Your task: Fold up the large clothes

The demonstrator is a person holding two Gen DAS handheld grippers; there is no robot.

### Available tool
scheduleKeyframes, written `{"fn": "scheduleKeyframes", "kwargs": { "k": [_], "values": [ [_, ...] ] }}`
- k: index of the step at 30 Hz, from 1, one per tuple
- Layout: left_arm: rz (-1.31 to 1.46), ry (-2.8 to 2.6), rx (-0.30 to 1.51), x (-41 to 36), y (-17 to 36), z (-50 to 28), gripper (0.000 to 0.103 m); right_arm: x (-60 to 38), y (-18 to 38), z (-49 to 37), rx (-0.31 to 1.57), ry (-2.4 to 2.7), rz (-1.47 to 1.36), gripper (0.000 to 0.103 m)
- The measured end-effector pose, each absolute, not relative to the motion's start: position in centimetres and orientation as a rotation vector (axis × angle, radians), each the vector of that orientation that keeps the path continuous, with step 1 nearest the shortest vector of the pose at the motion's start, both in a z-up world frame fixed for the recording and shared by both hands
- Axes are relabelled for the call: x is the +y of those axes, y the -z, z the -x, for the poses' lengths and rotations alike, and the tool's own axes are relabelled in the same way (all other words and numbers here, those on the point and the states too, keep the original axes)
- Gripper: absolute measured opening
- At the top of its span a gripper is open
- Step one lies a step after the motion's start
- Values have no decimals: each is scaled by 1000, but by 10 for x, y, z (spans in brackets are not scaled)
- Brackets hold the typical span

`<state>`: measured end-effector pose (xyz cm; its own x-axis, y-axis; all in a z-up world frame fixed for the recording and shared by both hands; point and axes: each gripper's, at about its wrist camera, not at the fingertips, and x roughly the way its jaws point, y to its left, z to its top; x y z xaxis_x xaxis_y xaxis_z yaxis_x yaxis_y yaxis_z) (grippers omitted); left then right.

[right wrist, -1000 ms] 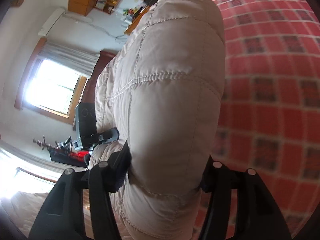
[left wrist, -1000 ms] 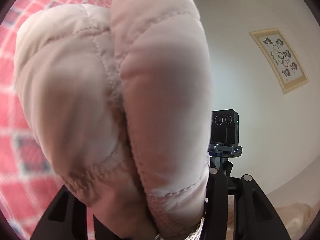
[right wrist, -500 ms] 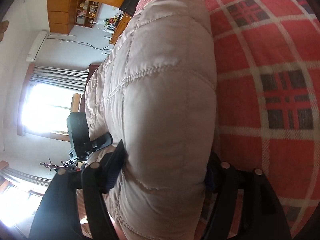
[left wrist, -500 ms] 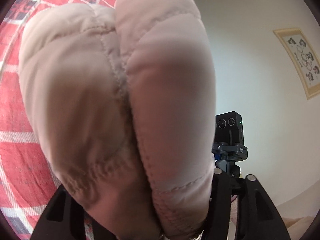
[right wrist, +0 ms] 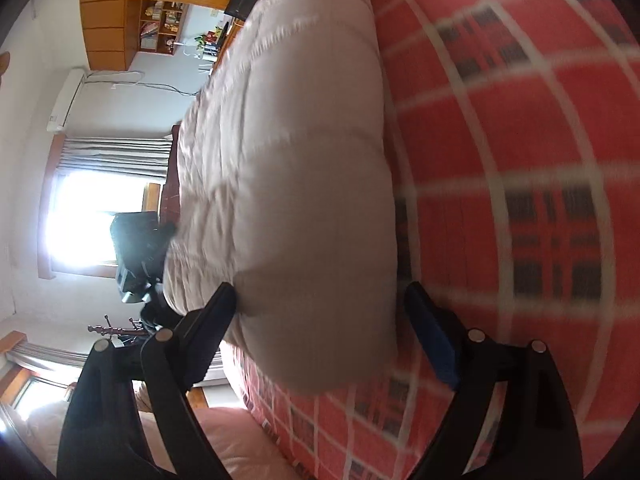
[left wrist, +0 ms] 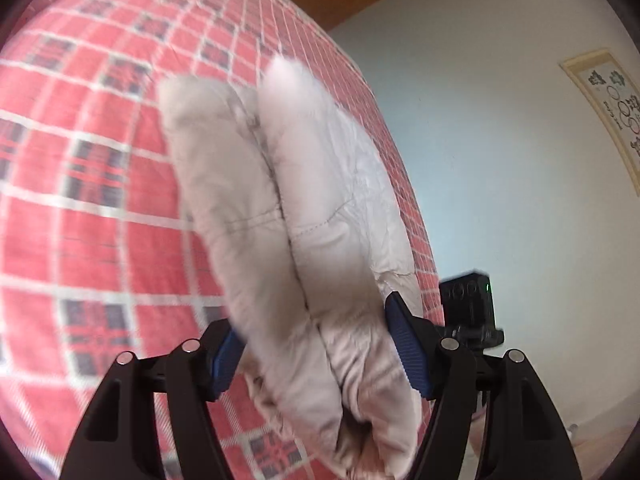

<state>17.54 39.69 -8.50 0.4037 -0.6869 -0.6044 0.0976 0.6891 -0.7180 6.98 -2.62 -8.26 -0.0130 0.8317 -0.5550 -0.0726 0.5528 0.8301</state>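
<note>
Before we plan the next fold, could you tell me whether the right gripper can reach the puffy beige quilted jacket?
Probably yes: the right gripper is open, the puffy beige quilted jacket bulges between its fingers on the red plaid bedspread, and nothing blocks it.

Pale beige quilted puffer garment (left wrist: 304, 216), stitched into padded panels, lies on red plaid bedding (left wrist: 92, 208). Seen from the left gripper (left wrist: 316, 354): folded double, two thick lobes pressed together with a seam line running between them, the near end bunched between the blue pads, reaching away ahead of the fingers. Seen from the right gripper (right wrist: 320, 312): the garment (right wrist: 288, 184) is a broad rounded bulk directly ahead, its near edge between the spread fingers, touching the left one; edges blurred.
</note>
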Motion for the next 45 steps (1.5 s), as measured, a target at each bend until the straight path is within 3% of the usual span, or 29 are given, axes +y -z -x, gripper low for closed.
{"fn": "scheduleKeyframes", "kwargs": {
  "k": [1, 2, 9, 23, 28, 30, 31, 45],
  "values": [
    [652, 527, 1037, 396, 78, -173, 67, -26, 81, -70, 1405, -811, -705, 83],
    [640, 508, 1036, 395, 73, -170, 67, -28, 80, -68, 1402, -815, -707, 75],
    [490, 435, 1004, 330, 36, -145, 67, -9, 57, -66, 1387, -785, -631, 57],
    [380, 394, 1148, 319, 92, -156, 72, 9, 72, -59, 1397, -722, -530, 54],
    [404, 382, 1150, 325, 80, -164, 72, 18, 46, -49, 1361, -669, -440, 66],
    [412, 367, 1133, 327, 66, -160, 72, 24, 32, -42, 1336, -617, -357, 83],
    [408, 356, 1126, 327, 60, -157, 72, 27, 24, -38, 1323, -578, -305, 86],
    [224, 127, 1117, 309, 8, -118, 86, 43, -25, 2, 1250, -305, -68, 92]
  ]
}}
